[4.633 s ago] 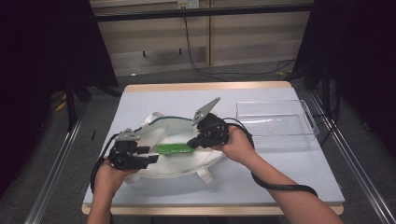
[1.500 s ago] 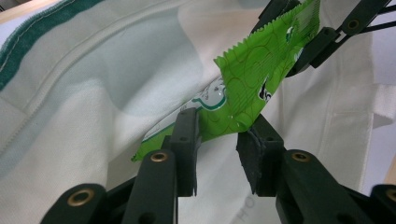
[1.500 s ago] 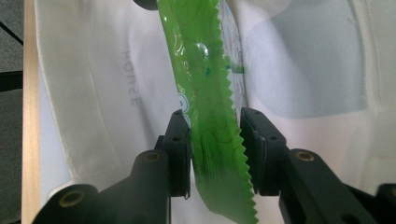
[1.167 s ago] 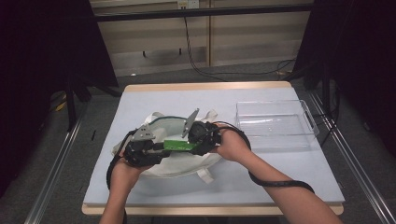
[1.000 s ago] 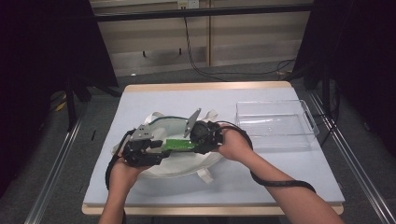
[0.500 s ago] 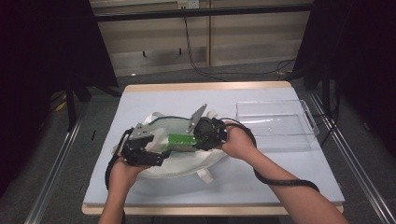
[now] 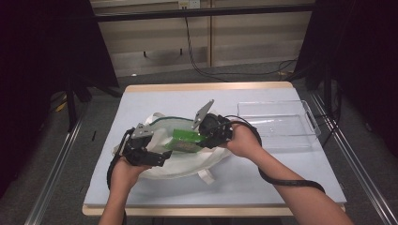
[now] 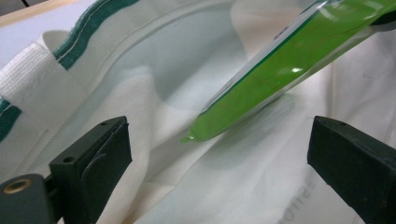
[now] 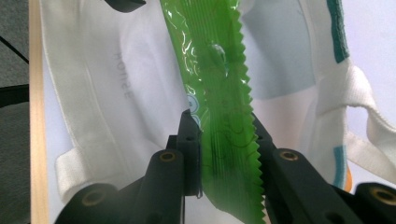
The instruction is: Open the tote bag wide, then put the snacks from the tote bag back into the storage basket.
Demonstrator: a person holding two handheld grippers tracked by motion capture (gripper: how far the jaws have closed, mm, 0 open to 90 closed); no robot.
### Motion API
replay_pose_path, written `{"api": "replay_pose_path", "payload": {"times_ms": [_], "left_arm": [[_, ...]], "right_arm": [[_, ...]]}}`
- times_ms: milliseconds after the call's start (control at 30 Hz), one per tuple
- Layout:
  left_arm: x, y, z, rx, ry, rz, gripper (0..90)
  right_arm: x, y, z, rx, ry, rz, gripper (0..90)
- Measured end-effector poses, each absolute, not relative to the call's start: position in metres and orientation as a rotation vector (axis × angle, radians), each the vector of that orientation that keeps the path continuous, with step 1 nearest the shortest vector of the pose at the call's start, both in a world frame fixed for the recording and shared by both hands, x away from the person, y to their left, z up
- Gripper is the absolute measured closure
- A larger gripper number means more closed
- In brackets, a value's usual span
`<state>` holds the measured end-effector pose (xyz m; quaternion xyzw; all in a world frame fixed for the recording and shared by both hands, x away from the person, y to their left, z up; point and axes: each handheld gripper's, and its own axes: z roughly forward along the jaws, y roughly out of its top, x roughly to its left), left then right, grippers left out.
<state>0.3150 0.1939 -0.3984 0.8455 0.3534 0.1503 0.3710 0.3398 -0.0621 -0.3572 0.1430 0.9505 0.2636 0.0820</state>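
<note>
Pale blue surface carries a white cloth bag with green trim, and everything else is placed from that bag. Above its open mouth a green packet hangs tilted, its lower corner just over the bag's lining. Right hand-held gripper, at the bag's right edge, pinches the packet's serrated end between its pads. Left hand-held gripper, at the bag's left side, has just been opening; its jaws stand spread with nothing between them but cloth below. Right of the bag lies a clear plastic tray.
</note>
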Motion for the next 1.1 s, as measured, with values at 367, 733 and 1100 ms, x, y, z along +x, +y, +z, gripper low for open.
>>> {"api": "replay_pose_path", "payload": {"times_ms": [367, 733, 1100], "left_arm": [[0.315, 0.195, -0.397, 2.145, 0.917, 0.395, 5.7], [0.318, 0.195, -0.401, 2.151, 0.942, 0.384, 3.1], [0.318, 0.195, -0.402, 2.158, 0.944, 0.381, 2.5]], "right_arm": [[0.340, -0.069, -0.352, 0.473, 2.850, 0.798, 74.3], [0.343, -0.080, -0.341, 0.498, 2.867, 0.871, 74.8], [0.344, -0.087, -0.331, 0.501, 2.872, 0.898, 75.4]]}}
